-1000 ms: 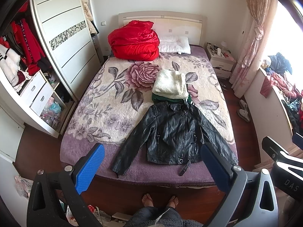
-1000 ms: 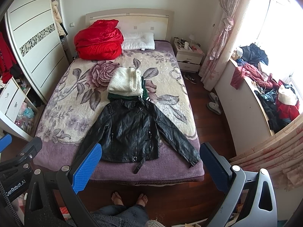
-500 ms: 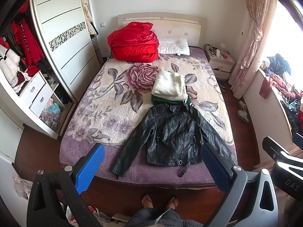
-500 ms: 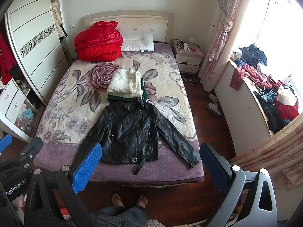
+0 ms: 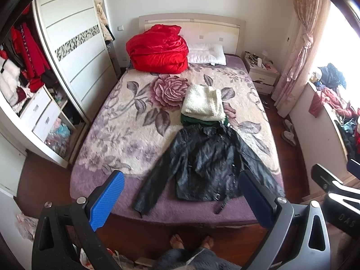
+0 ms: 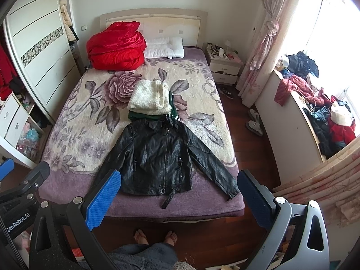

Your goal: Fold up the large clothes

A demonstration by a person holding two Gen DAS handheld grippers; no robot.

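Note:
A black leather jacket (image 5: 209, 164) lies flat, front up and sleeves spread, near the foot of the bed (image 5: 117, 139); it also shows in the right wrist view (image 6: 162, 157). Beyond its collar lies a folded cream knit (image 5: 203, 103) on a folded green garment (image 5: 191, 119). My left gripper (image 5: 180, 199) is open and empty, held above the bed's foot edge. My right gripper (image 6: 178, 199) is open and empty at the same height, with the jacket hem between its blue pads.
A red duvet bundle (image 5: 157, 48) and a white pillow (image 5: 207, 52) sit at the headboard. A wardrobe (image 5: 74, 51) stands left, a nightstand (image 5: 261, 74) and a cluttered sill (image 6: 315, 103) right. The person's bare feet (image 6: 155, 236) stand on the wood floor.
Both grippers have drifted slightly; the bed and jacket sit a little lower in the views. Nothing was grasped and the jaws stay open.

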